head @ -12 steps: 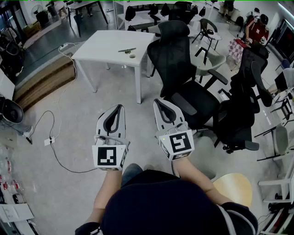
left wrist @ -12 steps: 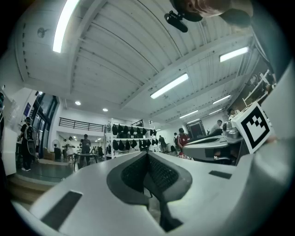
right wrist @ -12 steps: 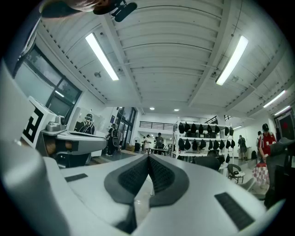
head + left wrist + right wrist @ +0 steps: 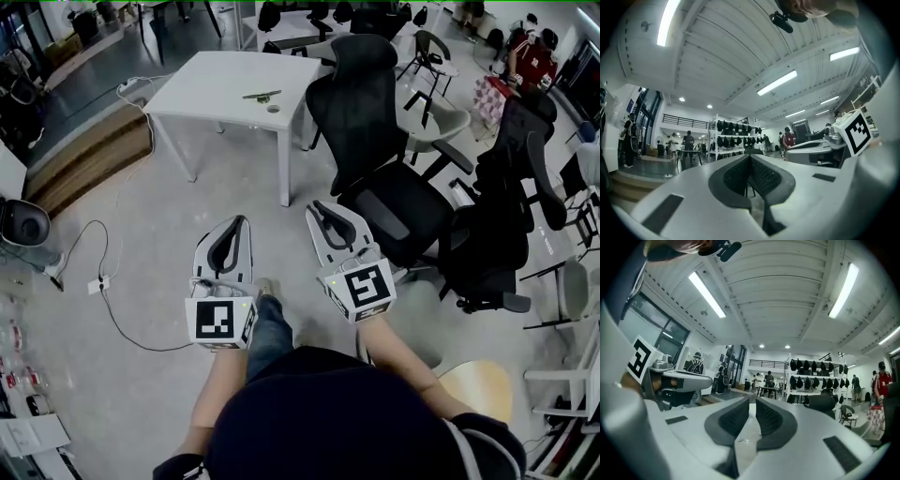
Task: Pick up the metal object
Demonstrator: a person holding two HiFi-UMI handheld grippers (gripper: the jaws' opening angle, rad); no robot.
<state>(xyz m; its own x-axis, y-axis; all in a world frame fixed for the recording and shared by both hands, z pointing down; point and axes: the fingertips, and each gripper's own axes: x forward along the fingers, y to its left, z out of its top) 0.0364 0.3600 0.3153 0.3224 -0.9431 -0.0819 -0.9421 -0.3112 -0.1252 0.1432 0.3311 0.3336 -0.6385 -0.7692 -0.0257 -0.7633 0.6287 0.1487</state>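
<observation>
On the table (image 4: 211, 89), in head view alone, the metal object (image 4: 262, 95)

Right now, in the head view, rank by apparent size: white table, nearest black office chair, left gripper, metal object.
1. black office chair
2. white table, close to the chair
3. left gripper, enlarged by nearness
4. metal object, smallest

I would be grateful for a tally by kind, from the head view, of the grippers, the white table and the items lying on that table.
Grippers: 2 (left gripper, right gripper)
White table: 1
Items on the table: 2 (metal object, small round object)
Total: 5
</observation>
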